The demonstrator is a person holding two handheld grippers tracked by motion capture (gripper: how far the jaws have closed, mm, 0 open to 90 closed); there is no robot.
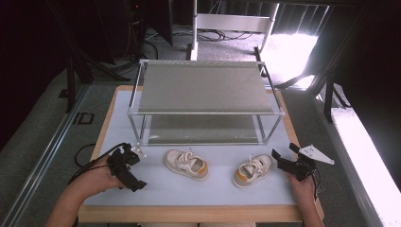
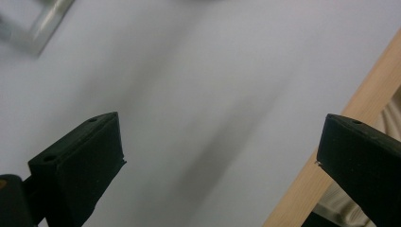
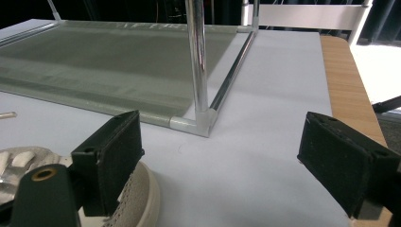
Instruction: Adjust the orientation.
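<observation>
**Picking up the pair of small shoes for the rack**

Two small cream-and-grey child's sneakers with orange heel patches lie on the pale mat in front of a two-tier metal shoe rack (image 1: 206,90) with grey mesh shelves. The left sneaker (image 1: 187,164) lies near the middle of the mat, the right sneaker (image 1: 253,170) nearer the person's right hand; both are in front of the rack and apart from each other

The right gripper (image 1: 284,156) lies just beside the right sneaker, its jaws spread wide with nothing between them. In the right gripper view the shoe's rubber sole and laces (image 3: 135,201) sit at the lower left, by the left-hand jaw, while the rack's chrome corner post (image 3: 197,71) stands straight ahead. The left gripper (image 1: 133,171) is held over bare mat near the front left edge, well apart from the left sneaker, jaws likewise wide and holding nothing; its own view shows mat and the wooden table edge (image 2: 331,156)

The step in hand looks like the first grasp, and the right side seems closest to it. To do it well, I would swing the right gripper toward the shoe so the collar or side wall falls squarely between the jaws, not the soft toe or loose laces, then close firmly enough that the shoe does not pivot. Lift clear of the mat before heading for a shelf, and steer wide of the corner post. The left gripper needs to turn inward toward its sneaker first
</observation>
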